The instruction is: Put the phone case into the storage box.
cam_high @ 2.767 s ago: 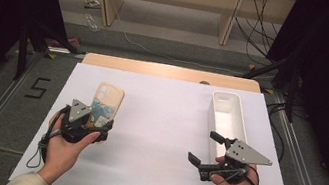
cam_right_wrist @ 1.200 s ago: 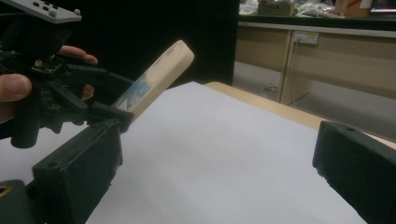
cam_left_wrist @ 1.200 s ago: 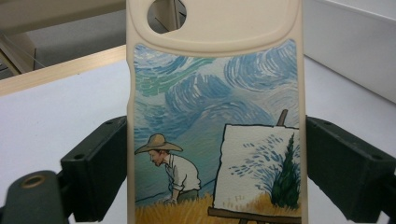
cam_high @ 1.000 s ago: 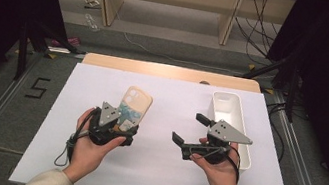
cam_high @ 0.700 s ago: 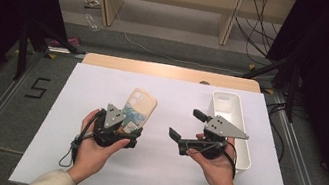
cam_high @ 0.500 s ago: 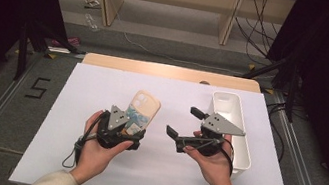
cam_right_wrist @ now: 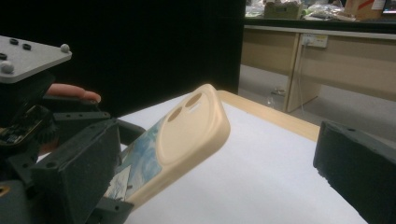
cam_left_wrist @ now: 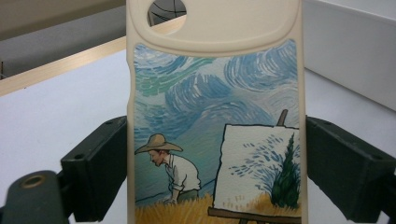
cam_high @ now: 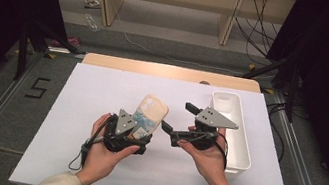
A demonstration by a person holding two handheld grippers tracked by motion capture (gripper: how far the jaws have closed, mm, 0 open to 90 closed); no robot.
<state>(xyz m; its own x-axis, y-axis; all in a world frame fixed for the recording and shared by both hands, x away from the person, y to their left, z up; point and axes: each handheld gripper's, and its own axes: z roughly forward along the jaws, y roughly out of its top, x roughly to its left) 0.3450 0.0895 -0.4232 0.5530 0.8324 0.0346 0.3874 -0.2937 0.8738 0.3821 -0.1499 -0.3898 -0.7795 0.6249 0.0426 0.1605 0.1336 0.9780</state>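
L gripper [cam_high: 138, 131], frame center, clamped the phone case [cam_high: 149, 115]; R gripper [cam_high: 178, 123] beside it w/ jaws apart, empty.

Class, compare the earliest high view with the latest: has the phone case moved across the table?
Yes. Clamped in the left gripper, the phone case has travelled rightward, toward the white bin at the table's right side.

Cream phone case [cam_high: 148, 114] with a painted scene, black grippers, white bin [cam_high: 232, 129].

Painted in swirling blue, white and green sky, golden-yellow field, a figure in straw hat and white shirt, pale canvas with a dark green tree on a brown easel. Held between 2 black jaws of the left gripper [cam_high: 132, 130], topped by a grey plate. White table [cam_high: 101, 92] with a light wooden edge.
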